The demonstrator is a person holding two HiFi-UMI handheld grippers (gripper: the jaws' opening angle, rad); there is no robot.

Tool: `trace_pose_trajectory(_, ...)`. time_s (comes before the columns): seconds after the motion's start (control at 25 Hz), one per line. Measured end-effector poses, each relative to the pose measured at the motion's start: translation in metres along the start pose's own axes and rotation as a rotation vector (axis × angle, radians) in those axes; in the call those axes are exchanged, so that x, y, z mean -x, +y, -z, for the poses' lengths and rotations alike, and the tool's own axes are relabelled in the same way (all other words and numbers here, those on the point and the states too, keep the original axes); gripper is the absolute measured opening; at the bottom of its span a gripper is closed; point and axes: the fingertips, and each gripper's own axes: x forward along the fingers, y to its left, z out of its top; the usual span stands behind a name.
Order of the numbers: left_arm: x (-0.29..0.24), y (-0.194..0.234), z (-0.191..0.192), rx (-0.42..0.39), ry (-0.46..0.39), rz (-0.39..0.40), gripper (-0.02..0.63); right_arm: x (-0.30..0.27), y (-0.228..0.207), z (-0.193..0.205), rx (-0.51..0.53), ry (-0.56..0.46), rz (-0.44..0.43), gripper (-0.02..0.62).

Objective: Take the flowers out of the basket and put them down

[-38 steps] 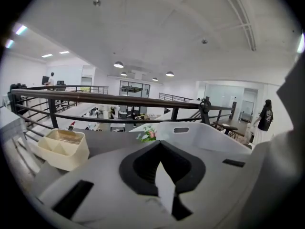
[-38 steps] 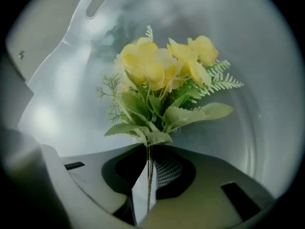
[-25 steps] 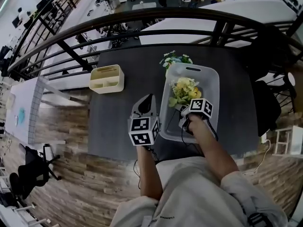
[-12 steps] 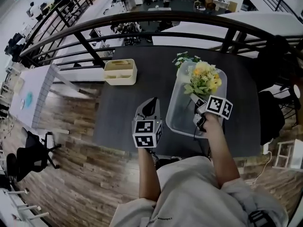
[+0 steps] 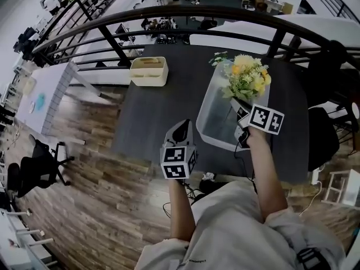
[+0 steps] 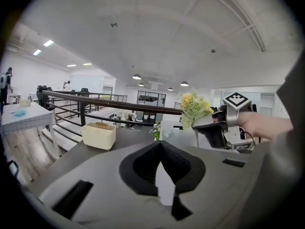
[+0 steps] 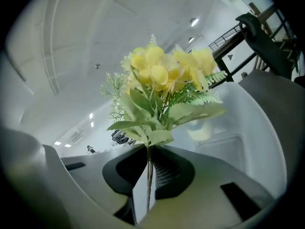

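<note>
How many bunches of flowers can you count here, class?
2. A yellow bunch is held in the right gripper above the basket; a white-and-green bunch lies on the table by the basket's far end. None seems hidden.

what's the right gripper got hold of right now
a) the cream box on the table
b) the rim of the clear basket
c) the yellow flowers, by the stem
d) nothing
c: the right gripper view shows the right gripper shut on the thin stem of the yellow flowers, which the left gripper view shows raised above the clear basket.
</note>
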Motion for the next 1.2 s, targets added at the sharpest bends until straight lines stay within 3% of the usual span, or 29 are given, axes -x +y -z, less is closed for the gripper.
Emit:
trace_pose_trajectory(0.36,0.028,-0.033,0.016,-0.004,-0.008,-0.054,0.015,0.036,0.021,-0.002,0.071,-0.007,-0.086,0.06)
trace_pose_trajectory(0.88,0.067,-0.065,0.037,0.054,-0.041,-0.183,0.015,0.109,0.03,-0.018,0.111,-0.043,-0.219,0.061)
trace_pose_trajectory(1.2,0.073,-0.124,0.041,0.027,-0.041,-0.145,0.016,0.175,0.01,-0.027,0.098,-0.095,-0.216,0.06)
